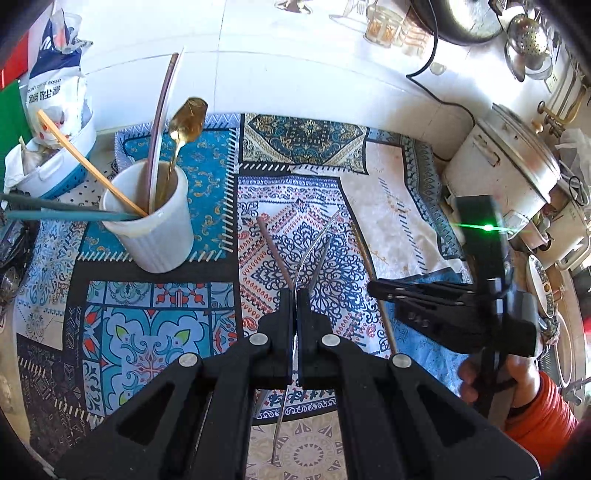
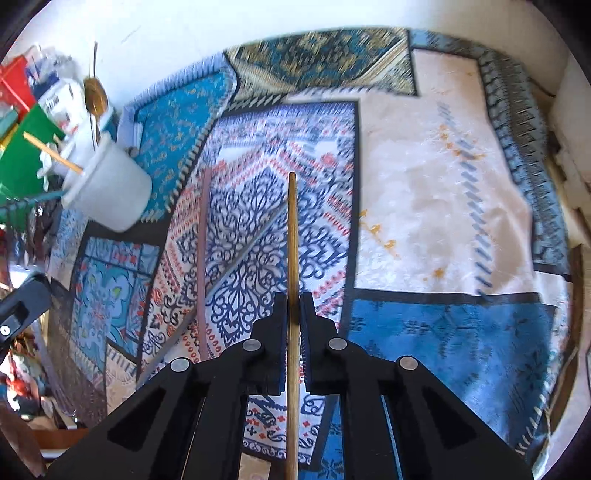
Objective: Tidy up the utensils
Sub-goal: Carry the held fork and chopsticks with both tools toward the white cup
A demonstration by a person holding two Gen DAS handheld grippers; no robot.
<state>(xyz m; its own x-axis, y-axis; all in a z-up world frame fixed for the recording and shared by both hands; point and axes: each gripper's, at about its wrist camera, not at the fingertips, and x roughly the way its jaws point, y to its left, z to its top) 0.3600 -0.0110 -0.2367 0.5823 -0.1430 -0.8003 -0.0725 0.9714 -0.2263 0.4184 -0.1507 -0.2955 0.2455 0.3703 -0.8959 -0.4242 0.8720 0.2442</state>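
At the far left of the counter (image 1: 295, 66) you have a bag of food (image 1: 55, 74) and a white tub (image 1: 55, 173) crowding the corner, with a green board (image 1: 11, 122) behind them. Just right of these, on the left part of the patterned cloth (image 1: 177, 325), stands your white cup (image 1: 155, 229), already holding a gold spoon (image 1: 186, 122), a pale wooden chopstick (image 1: 88, 162), a dark curved stick and two teal handles that lean out toward the left edge. Mid-cloth, a reddish-brown chopstick (image 1: 271, 247) lies loose. Your left gripper (image 1: 295, 295) is closed tight on a thin metal utensil (image 1: 314, 236) whose silvery tip curves up ahead of the jaws; what kind of utensil it is cannot be told. Further right, your right gripper (image 2: 293, 299) is pinched on a brown wooden chopstick (image 2: 292, 236) that runs straight forward between its fingers, above the blue-and-red middle panel. Your right hand (image 1: 480, 380), in an orange sleeve, holds it near the cloth's right edge. Beyond that edge sit a white rice cooker (image 1: 506, 162), a colander (image 1: 528, 37) and jars (image 1: 384, 26) along the white tiled back.
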